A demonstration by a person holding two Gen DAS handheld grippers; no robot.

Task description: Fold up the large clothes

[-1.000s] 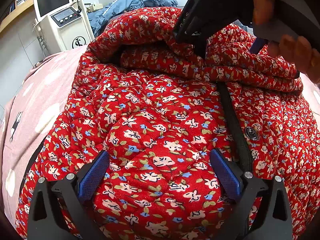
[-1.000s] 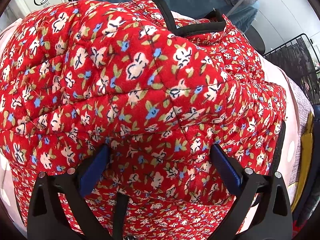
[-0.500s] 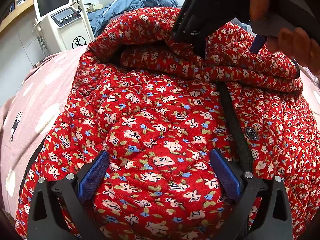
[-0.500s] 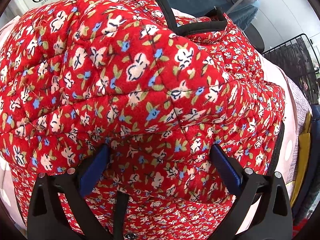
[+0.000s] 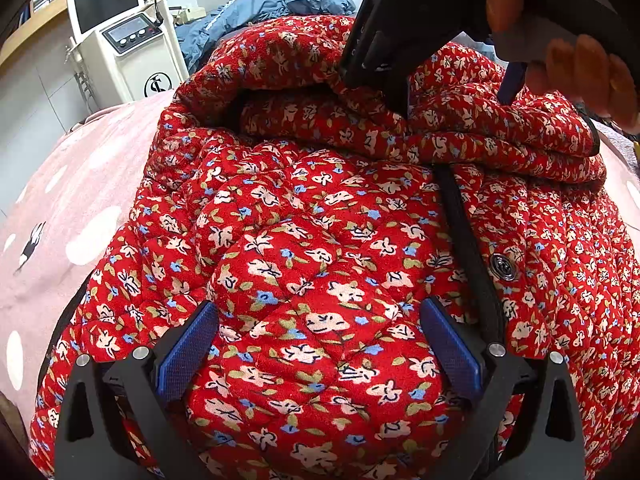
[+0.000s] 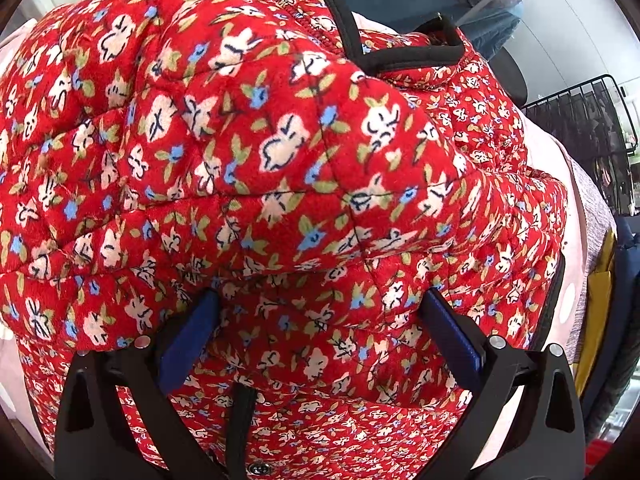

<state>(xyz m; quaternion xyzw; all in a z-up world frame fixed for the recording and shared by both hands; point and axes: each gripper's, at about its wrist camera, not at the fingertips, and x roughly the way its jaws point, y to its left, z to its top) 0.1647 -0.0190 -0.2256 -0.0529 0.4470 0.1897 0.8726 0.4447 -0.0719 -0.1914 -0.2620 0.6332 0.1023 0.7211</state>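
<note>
A quilted red floral jacket (image 5: pixel 320 264) with black trim and a metal snap (image 5: pixel 503 267) lies on a pink dotted bedspread (image 5: pixel 60 200). Its upper part is folded over into a thick roll (image 5: pixel 460 136). My left gripper (image 5: pixel 320 356) is open and presses down onto a bulge of the jacket's front, with fabric swelling between the blue pads (image 5: pixel 188 352). My right gripper (image 6: pixel 320 344) is open too, and a thick fold of the jacket (image 6: pixel 260 152) fills the gap between its fingers. In the left wrist view, a hand (image 5: pixel 580 68) holds the right gripper (image 5: pixel 452 88) at the roll.
A white machine with a screen (image 5: pixel 120 32) stands at the bed's far left. Blue clothes (image 5: pixel 272 4) lie behind the jacket. In the right wrist view a black wire rack (image 6: pixel 592 120) and yellow and dark fabrics (image 6: pixel 600 300) sit at the right.
Almost nothing: the right gripper and the fold in it have shifted slightly, and the left gripper has stayed pressed on the jacket.
</note>
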